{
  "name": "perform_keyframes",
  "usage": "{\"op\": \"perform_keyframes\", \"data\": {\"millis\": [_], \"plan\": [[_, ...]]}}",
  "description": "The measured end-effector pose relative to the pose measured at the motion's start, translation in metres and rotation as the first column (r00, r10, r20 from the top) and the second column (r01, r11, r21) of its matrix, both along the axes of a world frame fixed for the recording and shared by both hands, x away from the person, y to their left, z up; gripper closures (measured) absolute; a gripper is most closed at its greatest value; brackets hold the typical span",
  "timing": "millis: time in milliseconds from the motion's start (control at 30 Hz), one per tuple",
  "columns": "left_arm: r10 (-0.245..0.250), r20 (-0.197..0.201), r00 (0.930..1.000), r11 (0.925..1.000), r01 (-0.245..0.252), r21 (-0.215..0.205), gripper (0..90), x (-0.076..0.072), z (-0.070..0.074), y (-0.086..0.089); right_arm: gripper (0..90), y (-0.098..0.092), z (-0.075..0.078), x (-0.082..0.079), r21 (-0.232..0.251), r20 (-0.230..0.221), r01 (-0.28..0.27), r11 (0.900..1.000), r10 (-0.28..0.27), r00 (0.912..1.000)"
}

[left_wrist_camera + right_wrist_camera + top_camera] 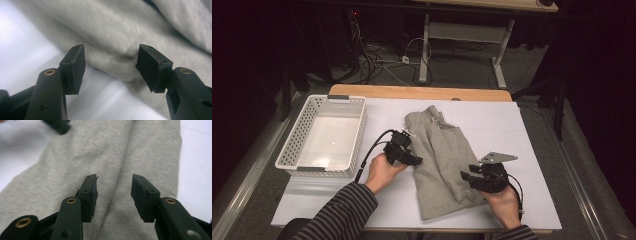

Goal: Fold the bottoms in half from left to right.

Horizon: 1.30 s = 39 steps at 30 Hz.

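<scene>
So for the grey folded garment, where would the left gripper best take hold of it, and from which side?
Probably at the long left edge of the grey garment, about midway, coming in low from the bare white table cover beside it. The folded layers there form a soft ridge standing off the cover. The left gripper already faces it, jaws open with nothing between them.

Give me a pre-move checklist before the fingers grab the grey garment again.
1. Left gripper open, nothing between the fingers: ok.
2. Right gripper open, nothing clamped: ok.
3. Grey hooded garment lies folded lengthwise on the white table cover: ok.
4. Left gripper sits at the garment's left edge, right gripper at its lower right edge: ok.
5. White basket stands apart from the garment, to the left: ok.
6. Whether either gripper's fingers touch the cloth: cannot tell.
</scene>
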State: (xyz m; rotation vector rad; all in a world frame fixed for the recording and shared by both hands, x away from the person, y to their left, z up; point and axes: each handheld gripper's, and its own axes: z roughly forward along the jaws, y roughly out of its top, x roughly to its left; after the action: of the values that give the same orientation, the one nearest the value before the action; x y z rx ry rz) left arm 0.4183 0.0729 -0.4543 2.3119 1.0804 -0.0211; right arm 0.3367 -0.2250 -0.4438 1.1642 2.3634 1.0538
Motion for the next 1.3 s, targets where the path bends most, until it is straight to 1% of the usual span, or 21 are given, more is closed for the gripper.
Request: {"op": "perform_keyframes", "data": {"millis": [100,200,233,267,333,400,467,500,533,567,633,667,733,767,867,933,967,1000,1067,1200,1300], "plan": [[-0.014,-0.004,0.9999,0.9998,0.014,-0.01,38.5,-0.013,-0.005,-0.001,56.1,0.0,-0.003,0.006,-0.027,-0.002,0.01,1.0,-0.01,1.0],[-0.035,-0.003,0.9994,0.9994,0.035,0.0,38.5,-0.025,-0.008,-0.004,54.5,-0.001,-0.006,0.011,-0.053,-0.003,0.027,0.998,-0.027,0.9996],[-0.039,0.006,0.9992,0.9992,0.039,0.0,38.4,-0.028,-0.009,-0.006,54.4,-0.002,-0.008,0.013,-0.059,-0.004,0.032,0.998,-0.033,0.9995],[-0.045,0.005,0.999,0.999,0.045,0.002,38.4,-0.032,-0.008,-0.007,54.2,-0.003,-0.009,0.014,-0.065,-0.01,0.039,0.997,-0.04,0.9992],[-0.055,0.005,0.9985,0.9985,0.055,0.002,38.4,-0.036,-0.009,-0.01,54.0,-0.005,-0.011,0.017,-0.074,-0.017,0.046,0.996,-0.048,0.9987],[-0.082,0.0,0.9967,0.9966,0.082,0.004,39.3,-0.04,-0.009,-0.014,53.6,-0.006,-0.013,0.02,-0.085,-0.022,0.052,0.995,-0.054,0.9983],[-0.096,-0.009,0.9954,0.9954,0.096,-0.012,39.9,-0.043,-0.01,-0.018,53.4,-0.007,-0.015,0.022,-0.102,-0.026,0.058,0.993,-0.061,0.9978],[-0.095,-0.009,0.9954,0.9954,0.095,-0.016,41.7,-0.045,-0.01,-0.02,53.3,-0.008,-0.016,0.023,-0.108,-0.028,0.06,0.992,-0.063,0.9976],[-0.095,-0.002,0.9955,0.9954,0.095,-0.014,42.3,-0.046,-0.01,-0.021,53.3,-0.009,-0.017,0.024,-0.11,-0.031,0.064,0.992,-0.068,0.9972],[-0.097,0.014,0.9952,0.9953,0.097,-0.002,44.7,-0.048,-0.011,-0.023,53.3,-0.01,-0.018,0.025,-0.11,-0.036,0.068,0.992,-0.073,0.9967],[-0.098,0.038,0.9944,0.9951,0.098,0.01,52.0,-0.051,-0.012,-0.026,53.3,-0.011,-0.019,0.026,-0.11,-0.045,0.074,0.991,-0.08,0.9958],[-0.097,0.043,0.9943,0.9952,0.097,0.012,55.6,-0.052,-0.012,-0.027,53.3,-0.012,-0.02,0.026,-0.11,-0.045,0.074,0.991,-0.079,0.9958],[-0.099,0.065,0.9929,0.9946,0.097,0.038,59.9,-0.055,-0.012,-0.029,53.0,-0.011,-0.02,0.026,-0.112,-0.049,0.073,0.991,-0.079,0.9957],[-0.101,0.067,0.9926,0.9942,0.099,0.042,61.9,-0.055,-0.012,-0.029,53.0,-0.011,-0.021,0.026,-0.113,-0.05,0.07,0.991,-0.076,0.9959],[-0.096,0.044,0.9945,0.9954,0.095,0.009,71.4,-0.053,-0.014,-0.029,53.0,-0.009,-0.021,0.026,-0.124,-0.047,0.069,0.99,-0.075,0.9961],[-0.103,0.026,0.9944,0.9946,0.103,-0.01,78.4,-0.053,-0.014,-0.03,52.9,-0.009,-0.021,0.025,-0.122,-0.049,0.069,0.99,-0.076,0.9959],[-0.104,0.028,0.9942,0.9945,0.104,-0.009,80.5,-0.053,-0.014,-0.03,53.0,-0.009,-0.021,0.025,-0.119,-0.051,0.071,0.99,-0.078,0.9957],[-0.11,0.035,0.9933,0.9939,0.11,-0.006,81.1,-0.054,-0.014,-0.03,53.0,-0.01,-0.021,0.026,-0.117,-0.05,0.07,0.991,-0.076,0.9958],[-0.116,0.037,0.9925,0.9931,0.117,-0.01,82.1,-0.054,-0.014,-0.029,53.0,-0.01,-0.021,0.025,-0.116,-0.05,0.071,0.991,-0.077,0.9957],[-0.124,0.024,0.992,0.9913,0.125,-0.041,82.7,-0.051,-0.015,-0.024,52.4,-0.011,-0.02,0.024,-0.121,-0.034,0.075,0.99,-0.08,0.9962],[-0.128,0.011,0.9917,0.9904,0.128,-0.051,82.9,-0.051,-0.014,-0.019,52.2,-0.012,-0.02,0.022,-0.122,-0.026,0.078,0.989,-0.082,0.9963]]}}
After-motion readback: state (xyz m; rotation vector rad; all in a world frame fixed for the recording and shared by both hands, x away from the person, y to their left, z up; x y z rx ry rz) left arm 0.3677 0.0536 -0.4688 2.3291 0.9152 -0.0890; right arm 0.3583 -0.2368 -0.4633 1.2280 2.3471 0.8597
